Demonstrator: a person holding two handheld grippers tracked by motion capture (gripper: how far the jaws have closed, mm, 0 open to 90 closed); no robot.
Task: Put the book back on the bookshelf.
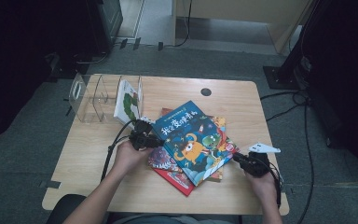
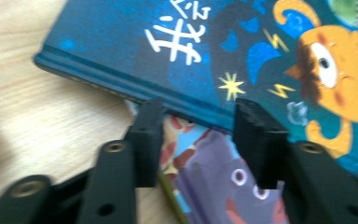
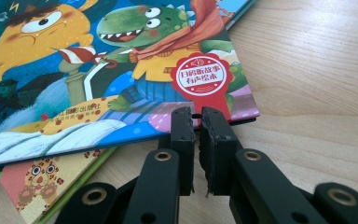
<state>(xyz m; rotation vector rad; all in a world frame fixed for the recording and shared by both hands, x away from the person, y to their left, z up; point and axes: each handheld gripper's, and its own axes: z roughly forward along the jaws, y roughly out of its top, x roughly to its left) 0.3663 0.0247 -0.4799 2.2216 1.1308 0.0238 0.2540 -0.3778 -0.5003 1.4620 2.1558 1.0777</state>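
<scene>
From the high view, the blue book (image 1: 191,140) lay on top of a loose pile of picture books (image 1: 177,176) near the middle of the wooden table (image 1: 242,100). The left gripper (image 1: 154,140) sat at the book's left edge and the right gripper (image 1: 237,157) at its lower right corner. A clear plastic rack (image 1: 89,99) stood at the table's far left with one white book (image 1: 127,103) leaning in it, and a grey plate (image 1: 264,148) topped the right gripper.

The left gripper view brought in what the high view could not: the left gripper (image 2: 198,123) had its jaws spread wide apart, their tips at the spine edge of the blue book (image 2: 242,51), with a purple cover (image 2: 214,186) underneath. The picture was blurred, so contact was hard to judge.

The right gripper view showed the right gripper (image 3: 198,119) with jaws nearly closed at the corner of the blue book (image 3: 121,70); it probably pinched that edge, near the red seal (image 3: 200,77). A leopard-print cover (image 3: 42,179) lay below.
</scene>
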